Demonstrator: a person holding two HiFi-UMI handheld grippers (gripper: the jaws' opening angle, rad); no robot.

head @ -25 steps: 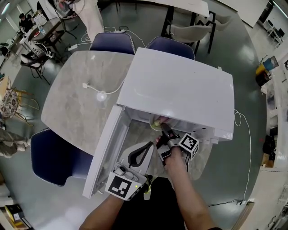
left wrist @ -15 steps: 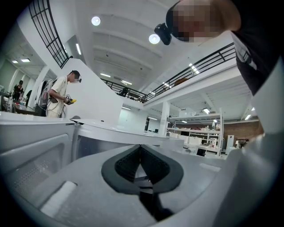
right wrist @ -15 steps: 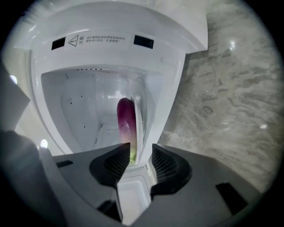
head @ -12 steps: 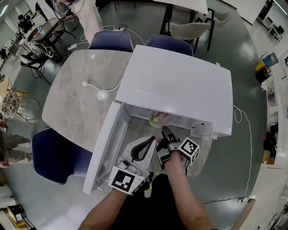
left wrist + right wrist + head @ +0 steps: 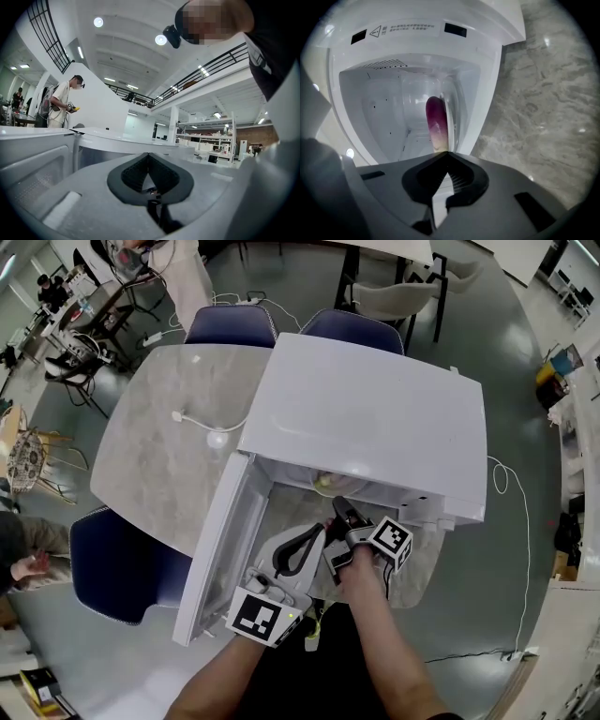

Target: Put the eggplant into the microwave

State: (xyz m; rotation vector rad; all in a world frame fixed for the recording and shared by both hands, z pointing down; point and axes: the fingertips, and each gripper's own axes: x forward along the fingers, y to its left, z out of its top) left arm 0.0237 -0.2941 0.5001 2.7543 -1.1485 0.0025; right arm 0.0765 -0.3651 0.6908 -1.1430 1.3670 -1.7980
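The purple eggplant (image 5: 436, 121) lies inside the open white microwave (image 5: 375, 418), on its glass plate; in the head view only its pale end (image 5: 326, 487) shows under the top edge. My right gripper (image 5: 449, 153) is shut and empty, and its tips stand just outside the opening, pointing at the eggplant. In the head view it (image 5: 338, 507) sits at the cavity mouth. My left gripper (image 5: 315, 532) is shut with nothing in it, held level beside the right one, close to the open door (image 5: 220, 549).
The microwave stands on a marble table (image 5: 159, 446), its door swung out to the left. A white cable with a round plug (image 5: 214, 439) lies on the table. Blue chairs (image 5: 230, 326) (image 5: 112, 563) surround it. A person (image 5: 61, 101) stands far off.
The right gripper's jaws, apart earlier near the eggplant, are now together and empty. The eggplant stays in the microwave. Both hands have hardly moved.
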